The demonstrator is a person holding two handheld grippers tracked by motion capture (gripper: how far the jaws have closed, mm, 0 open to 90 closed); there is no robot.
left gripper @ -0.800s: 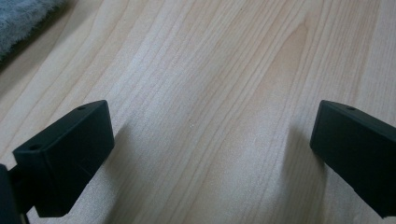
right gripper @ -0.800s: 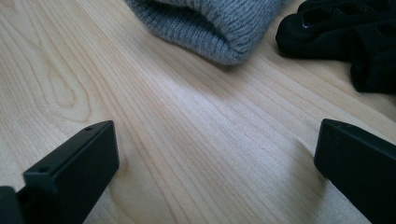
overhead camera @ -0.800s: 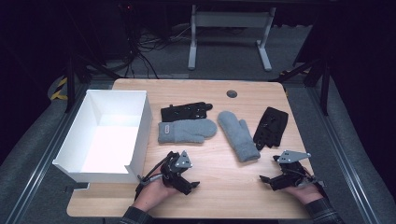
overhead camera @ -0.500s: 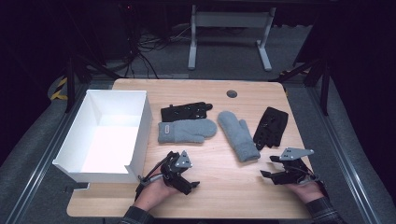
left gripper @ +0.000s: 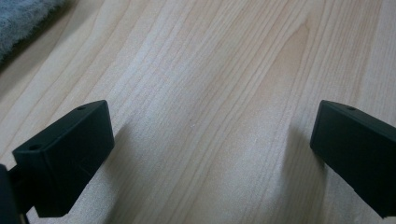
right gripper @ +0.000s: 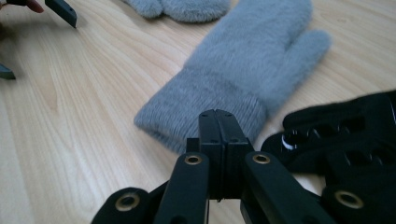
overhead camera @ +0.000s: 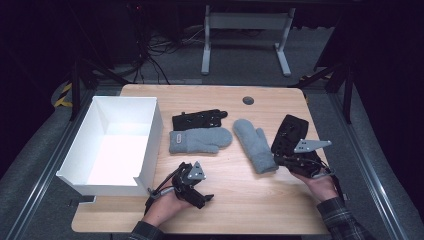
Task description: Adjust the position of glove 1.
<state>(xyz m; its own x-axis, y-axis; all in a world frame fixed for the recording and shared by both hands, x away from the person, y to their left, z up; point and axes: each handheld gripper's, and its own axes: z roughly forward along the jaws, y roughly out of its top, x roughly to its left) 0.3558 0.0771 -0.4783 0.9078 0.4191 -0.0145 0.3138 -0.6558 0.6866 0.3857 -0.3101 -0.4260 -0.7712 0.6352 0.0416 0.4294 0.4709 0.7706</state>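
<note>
Two grey mittens lie mid-table: one [overhead camera: 200, 141] flat beside the box, the other [overhead camera: 255, 145] angled toward the front. One black glove [overhead camera: 199, 119] rests behind the first mitten, and another [overhead camera: 290, 132] lies at the right. My right gripper [overhead camera: 281, 159] is shut, with nothing in it. Its tips [right gripper: 218, 119] hover just before the cuff of the angled mitten [right gripper: 252, 60], with the black glove [right gripper: 345, 135] to their right. My left gripper [overhead camera: 199, 182] sits near the front edge, its jaws [left gripper: 212, 116] wide open over bare wood. A mitten edge [left gripper: 23, 16] lies at the far left of its view.
A white open box [overhead camera: 150, 130] stands at the table's left side, close to my left hand. A dark round grommet [overhead camera: 248, 100] sits near the far edge. The table [overhead camera: 240, 200] drops off at the front and right, with dark floor and a stand beyond.
My right gripper has moved away from the person and slightly left, up to the angled mitten's cuff and the black glove. The left gripper has stayed in place.
</note>
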